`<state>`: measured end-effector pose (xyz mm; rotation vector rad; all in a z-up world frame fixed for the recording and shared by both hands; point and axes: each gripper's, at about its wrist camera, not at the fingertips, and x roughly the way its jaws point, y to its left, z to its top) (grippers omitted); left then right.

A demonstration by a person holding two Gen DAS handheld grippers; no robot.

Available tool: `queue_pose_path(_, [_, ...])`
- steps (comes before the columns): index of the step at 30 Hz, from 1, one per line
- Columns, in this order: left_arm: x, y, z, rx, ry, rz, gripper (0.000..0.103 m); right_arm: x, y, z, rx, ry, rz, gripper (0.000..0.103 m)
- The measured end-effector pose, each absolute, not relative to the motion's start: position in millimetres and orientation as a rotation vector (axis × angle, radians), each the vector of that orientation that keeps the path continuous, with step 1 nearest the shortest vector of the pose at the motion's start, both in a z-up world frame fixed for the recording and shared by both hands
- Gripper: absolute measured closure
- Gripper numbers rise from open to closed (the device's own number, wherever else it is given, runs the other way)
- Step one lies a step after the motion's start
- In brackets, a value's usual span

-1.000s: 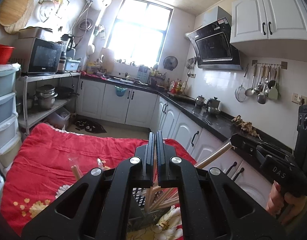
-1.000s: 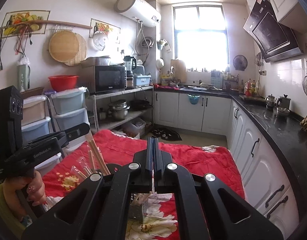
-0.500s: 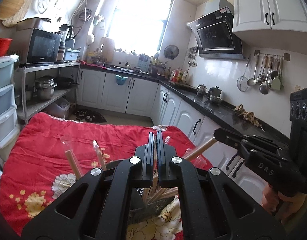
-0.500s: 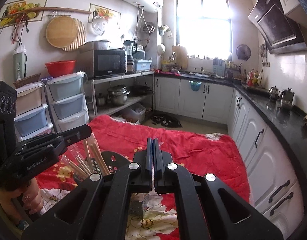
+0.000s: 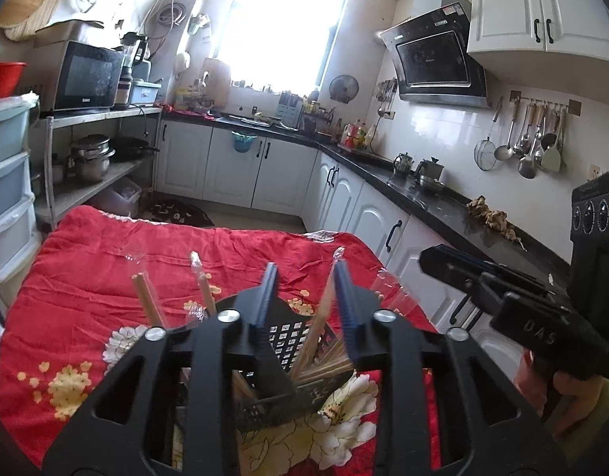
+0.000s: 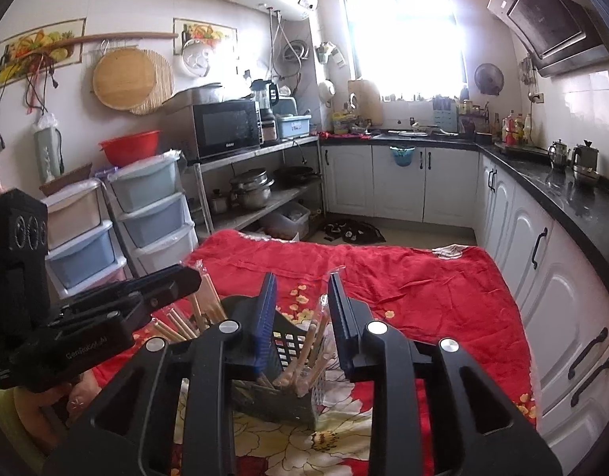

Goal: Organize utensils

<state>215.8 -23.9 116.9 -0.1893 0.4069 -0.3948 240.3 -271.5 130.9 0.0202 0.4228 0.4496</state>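
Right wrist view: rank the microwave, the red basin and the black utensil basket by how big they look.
1. Black utensil basket, though partly hidden and nearest the camera, so its lead is unsure.
2. Microwave.
3. Red basin, clearly the smallest.

Each fisheye view rides on its own gripper, looking forward and slightly downward between the black jaws. Both sit close above the black slotted plastic basket [image 5: 292,341] [image 6: 288,347] at lower centre, on the red flowered quilt [image 5: 86,277] [image 6: 423,289]. Both face the bright kitchen window [image 5: 280,23] [image 6: 399,27]; each catches the other gripper at its frame edge.
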Motion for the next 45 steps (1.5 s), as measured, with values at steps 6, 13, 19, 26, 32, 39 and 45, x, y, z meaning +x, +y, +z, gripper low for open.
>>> queue_pose_path(6, [207,-16,122,-0.216,0.395,-0.397,0.053,229,-288,140,0.062,0.393,0.445,0.063])
queue_pose_path(13, [190,-7,130,-0.239,0.385,-0.388,0.022,211,-302,148,0.087,0.355,0.444,0.05])
queue_pose_path(19, [169,3,133,-0.263,0.364,-0.364,0.011,189,-305,149,0.062,0.31,0.432,0.034])
queue_pose_path(26, [143,14,127,-0.262,0.352,-0.318,0.011,162,-301,142,0.037,0.276,0.439,0.018])
queue_pose_path(32, [128,22,110,-0.259,0.39,-0.276,0.011,139,-296,129,0.028,0.261,0.439,0.008])
queue_pose_path(39, [114,29,84,-0.26,0.442,-0.243,0.011,125,-292,104,0.011,0.271,0.403,0.007])
queue_pose_path(45, [106,27,55,-0.235,0.502,-0.224,0.011,119,-286,69,-0.021,0.328,0.375,0.006])
